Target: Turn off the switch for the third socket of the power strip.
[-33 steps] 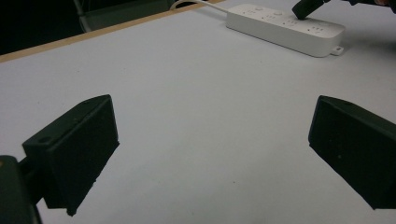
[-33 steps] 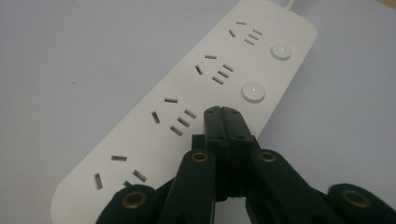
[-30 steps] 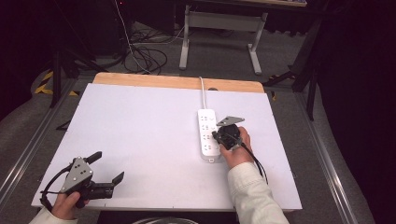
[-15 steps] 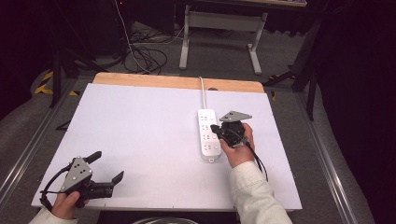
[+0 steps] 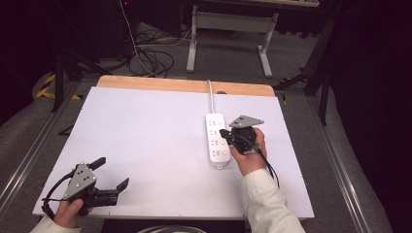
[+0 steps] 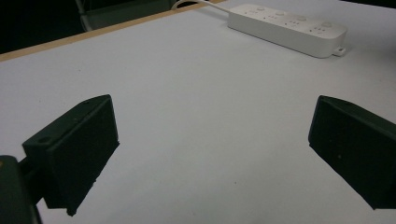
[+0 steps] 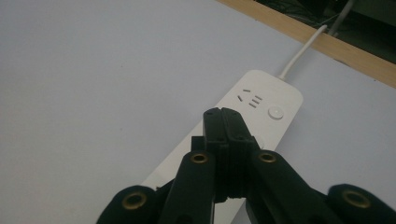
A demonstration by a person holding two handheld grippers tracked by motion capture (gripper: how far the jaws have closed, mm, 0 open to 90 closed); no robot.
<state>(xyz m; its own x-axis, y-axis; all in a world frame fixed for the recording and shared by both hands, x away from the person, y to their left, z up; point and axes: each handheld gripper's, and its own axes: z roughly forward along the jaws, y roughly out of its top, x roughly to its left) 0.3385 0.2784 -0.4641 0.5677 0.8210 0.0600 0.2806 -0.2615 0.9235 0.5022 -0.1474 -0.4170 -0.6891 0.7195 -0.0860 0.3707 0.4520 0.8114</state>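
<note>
Table (image 5: 145, 126): white board, wooden strip at the far edge, broad bare room across your left and centre. Power strip (image 5: 217, 140): white, lying lengthwise right of centre, cord running off the far edge. Your right gripper (image 5: 224, 133): jaws pressed together, empty, tips over the strip's middle sockets; it has edged slightly farther along. Your left gripper (image 5: 111, 173): jaws wide apart, near corner, well apart from the strip.

We are seeing even overhead light brightening the white table (image 5: 155, 136), while the room around it is lying in near darkness. Soft shadows are falling under the jaws. The strip (image 7: 261, 107) is looking slightly soft; the left gripper view is looking dim.
</note>
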